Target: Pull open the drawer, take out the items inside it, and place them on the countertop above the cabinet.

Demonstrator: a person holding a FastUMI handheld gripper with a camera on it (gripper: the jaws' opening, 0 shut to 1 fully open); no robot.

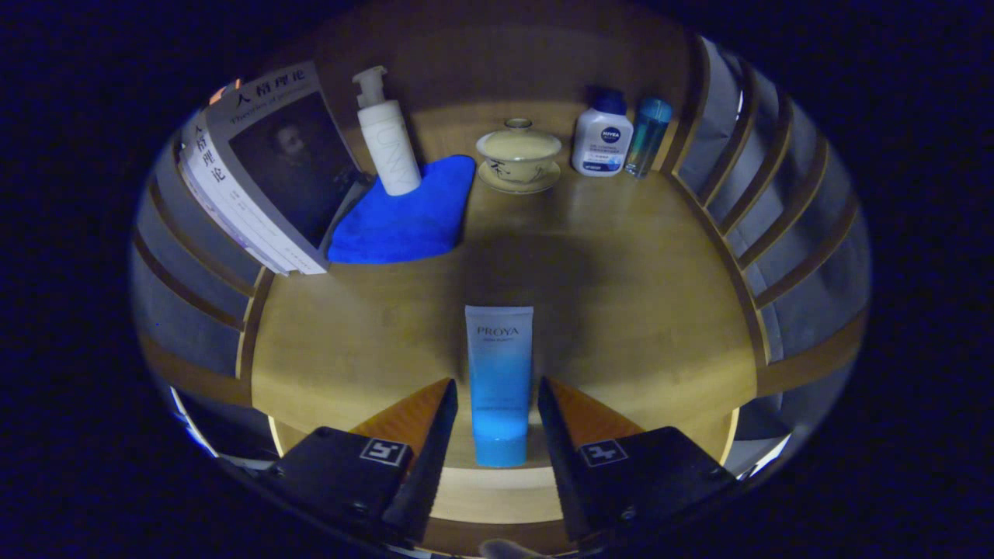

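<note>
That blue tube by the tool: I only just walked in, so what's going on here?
A hand-held tool is working at the wooden countertop. The blue tube stands upright on it, cap down, between the two open fingers; a small gap shows on each side, so nothing is clamped. Beyond it sit a blue cloth, a pump bottle, books, a lidded cup and two small bottles.

Hard to say whether the fingers [557,404] of the gripper [496,396] press the tube [499,384] standing between them or merely flank it. Far beyond and left, book [268,167] partly covering the blue cloth [404,217], pump bottle [384,132] resting on it. Small print on far bottles [602,140] too tiny to make out.
</note>
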